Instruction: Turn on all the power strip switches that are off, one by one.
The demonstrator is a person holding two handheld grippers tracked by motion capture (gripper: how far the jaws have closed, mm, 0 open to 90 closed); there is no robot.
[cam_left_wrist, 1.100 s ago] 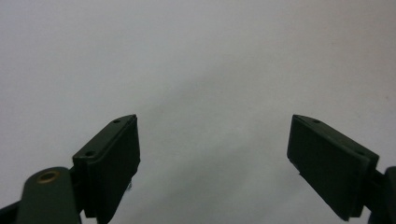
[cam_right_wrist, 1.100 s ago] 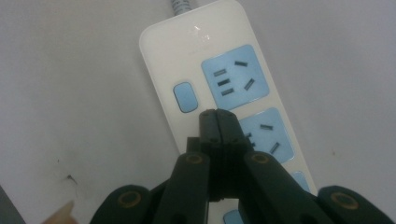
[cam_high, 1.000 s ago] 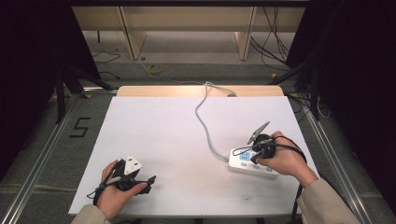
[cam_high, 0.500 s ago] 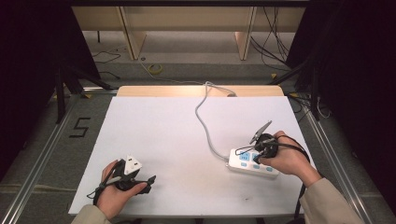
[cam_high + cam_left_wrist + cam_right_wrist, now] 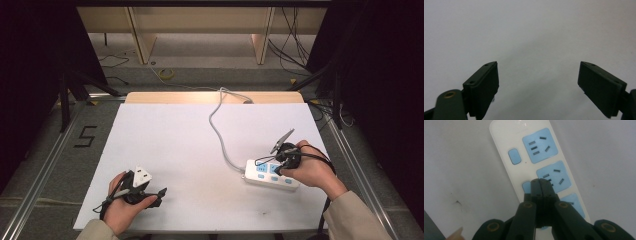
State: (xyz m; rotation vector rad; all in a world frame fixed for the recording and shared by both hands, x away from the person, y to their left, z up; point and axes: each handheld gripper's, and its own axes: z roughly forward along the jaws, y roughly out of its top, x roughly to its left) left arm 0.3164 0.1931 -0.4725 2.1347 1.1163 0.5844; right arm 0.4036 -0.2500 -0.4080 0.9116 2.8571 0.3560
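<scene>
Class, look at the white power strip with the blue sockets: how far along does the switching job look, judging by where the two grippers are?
Done: nothing can be confirmed; switch states are unreadable. In hand: the right gripper, its jaws closed together, has its tips at the middle small blue switch of the white plastic power strip with blue sockets, apparently pressing it. The upper blue switch is untouched now. The left gripper lies open over the bare white table, idle. Left: probably the other switches.

Laboratory recording bay: white tabletop (image 5: 200, 150) framed by aluminium rails (image 5: 40, 170), black curtains (image 5: 30, 60), floor cables (image 5: 295, 50) at 1 o'clock.
</scene>
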